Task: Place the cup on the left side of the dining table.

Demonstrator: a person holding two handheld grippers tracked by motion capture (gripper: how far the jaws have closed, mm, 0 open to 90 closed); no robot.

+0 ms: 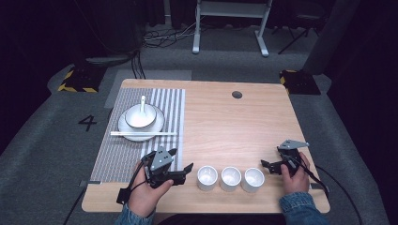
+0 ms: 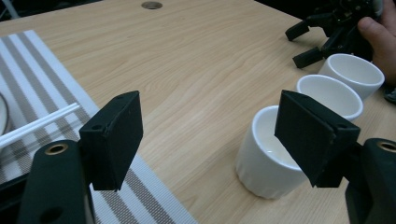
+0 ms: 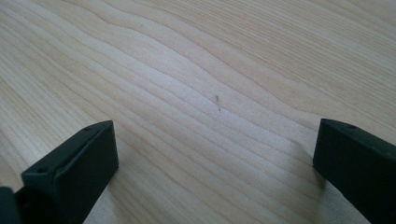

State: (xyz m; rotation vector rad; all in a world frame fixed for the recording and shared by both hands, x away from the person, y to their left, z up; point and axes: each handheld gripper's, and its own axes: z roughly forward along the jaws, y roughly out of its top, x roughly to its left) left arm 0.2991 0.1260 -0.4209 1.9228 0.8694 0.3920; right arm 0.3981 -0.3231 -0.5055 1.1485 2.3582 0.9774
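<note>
White ceramic cup [image 1: 207, 177] nearest the left gripper [image 1: 182, 163], near the surface's front edge: straddle its rim squarely with released fingers [image 2: 112, 140]; right gripper [image 1: 271, 165] likewise released.

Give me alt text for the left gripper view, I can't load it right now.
The left gripper, jaws open, points at the nearest of three white cups standing in a row on a wooden table. The right gripper sits open beyond the farthest cup, and a striped placemat with chopsticks lies at left.

"4" on the floor [image 1: 33, 140]
</note>
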